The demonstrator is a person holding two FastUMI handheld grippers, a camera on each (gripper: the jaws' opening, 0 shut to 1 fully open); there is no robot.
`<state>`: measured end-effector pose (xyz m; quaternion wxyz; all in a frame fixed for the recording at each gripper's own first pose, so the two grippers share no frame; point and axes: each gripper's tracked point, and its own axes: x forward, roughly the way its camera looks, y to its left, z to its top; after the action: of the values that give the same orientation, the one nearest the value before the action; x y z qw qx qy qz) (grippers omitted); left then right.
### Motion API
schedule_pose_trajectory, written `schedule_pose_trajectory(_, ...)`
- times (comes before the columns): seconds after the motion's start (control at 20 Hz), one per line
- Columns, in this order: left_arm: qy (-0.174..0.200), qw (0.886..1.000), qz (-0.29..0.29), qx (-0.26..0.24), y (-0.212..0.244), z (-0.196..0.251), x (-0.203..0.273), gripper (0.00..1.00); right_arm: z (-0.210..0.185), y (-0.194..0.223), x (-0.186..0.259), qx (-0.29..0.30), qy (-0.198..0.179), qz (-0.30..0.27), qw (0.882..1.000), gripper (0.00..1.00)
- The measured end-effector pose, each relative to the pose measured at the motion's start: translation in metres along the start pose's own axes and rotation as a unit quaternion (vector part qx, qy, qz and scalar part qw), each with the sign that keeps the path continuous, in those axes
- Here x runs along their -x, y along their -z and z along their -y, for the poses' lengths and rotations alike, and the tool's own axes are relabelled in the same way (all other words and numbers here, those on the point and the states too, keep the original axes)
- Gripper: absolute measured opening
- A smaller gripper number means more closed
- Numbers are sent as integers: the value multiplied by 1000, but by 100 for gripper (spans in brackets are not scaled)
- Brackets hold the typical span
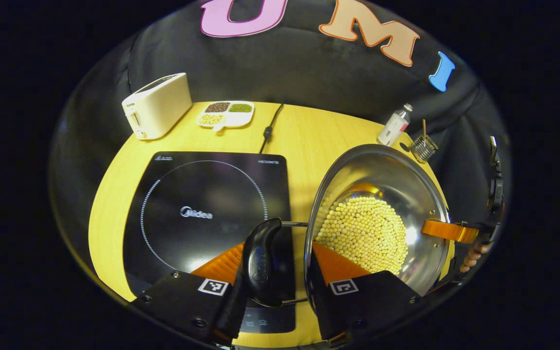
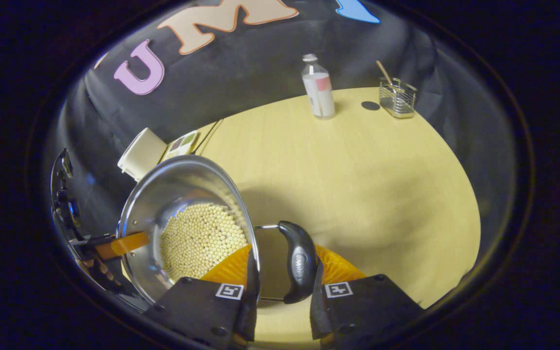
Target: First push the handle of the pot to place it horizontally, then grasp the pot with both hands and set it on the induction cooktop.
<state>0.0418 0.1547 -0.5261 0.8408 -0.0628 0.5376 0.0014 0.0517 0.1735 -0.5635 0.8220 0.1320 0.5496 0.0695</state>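
With each gripper clamped on a black side handle (image 1: 262,262) of the steel pot (image 1: 382,170), held just right of the induction cooktop (image 1: 202,194), an uneven lift could tilt it and spill the soybeans (image 1: 365,233).

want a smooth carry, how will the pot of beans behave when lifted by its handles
The pot is probably heavy, as beans cover its bottom. They are loose, so a tilt would likely shift them. The hinged-looking handle may swivel.
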Motion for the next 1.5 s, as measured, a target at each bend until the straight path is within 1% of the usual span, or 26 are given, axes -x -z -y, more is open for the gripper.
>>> schedule_pose_trajectory(0.2,13,1000,-2,-1,-7,-47,3,61,-47,7,-3,-3,13,2,1000,46)
schedule_pose_trajectory(0.35,31,999,-1,-11,-15,-81,3,61,-82,16,-4,-12,29,6,999,46)
schedule_pose_trajectory(0.4,36,999,1,-15,-16,-91,1,61,-93,19,-6,-16,34,8,999,39)
schedule_pose_trajectory(0.5,45,999,1,-22,-18,-112,-4,61,-113,27,-11,-21,45,7,999,39)
schedule_pose_trajectory(0.55,49,999,-4,-22,-16,-122,-6,61,-122,31,-13,-23,51,6,998,46)
schedule_pose_trajectory(0.6,52,998,-6,-21,-15,-132,-6,62,-132,32,-16,-20,56,7,998,46)
schedule_pose_trajectory(0.65,55,998,-4,-20,-17,-141,-7,61,-141,35,-17,-18,59,7,998,39)
schedule_pose_trajectory(0.7,56,998,-5,-19,-18,-149,-7,61,-149,36,-19,-20,62,6,998,39)
schedule_pose_trajectory(0.75,58,998,-4,-18,-17,-156,-8,61,-157,38,-21,-20,64,6,998,39)
schedule_pose_trajectory(0.8,60,998,-4,-17,-17,-163,-9,61,-163,38,-23,-16,67,6,998,46)
schedule_pose_trajectory(0.85,61,998,-5,-15,-17,-169,-10,62,-169,40,-25,-13,69,4,998,46)
schedule_pose_trajectory(0.9,62,998,-3,-11,-18,-174,-10,60,-174,38,-27,-15,70,2,997,45)
schedule_pose_trajectory(0.95,63,998,1,-9,-21,-179,-11,62,-180,39,-28,-14,71,1,997,45)
schedule_pose_trajectory(1.05,65,998,7,-11,-23,-187,-12,61,-188,37,-30,-9,75,2,997,45)
schedule_pose_trajectory(1.1,67,998,9,-10,-25,-191,-12,61,-192,36,-32,-8,76,0,997,39)
schedule_pose_trajectory(1.4,64,998,26,2,-39,-217,-18,62,-221,28,-46,1,75,-4,997,39)
schedule_pose_trajectory(1.5,63,997,33,4,-44,-222,-18,61,-227,24,-51,3,74,-6,997,39)
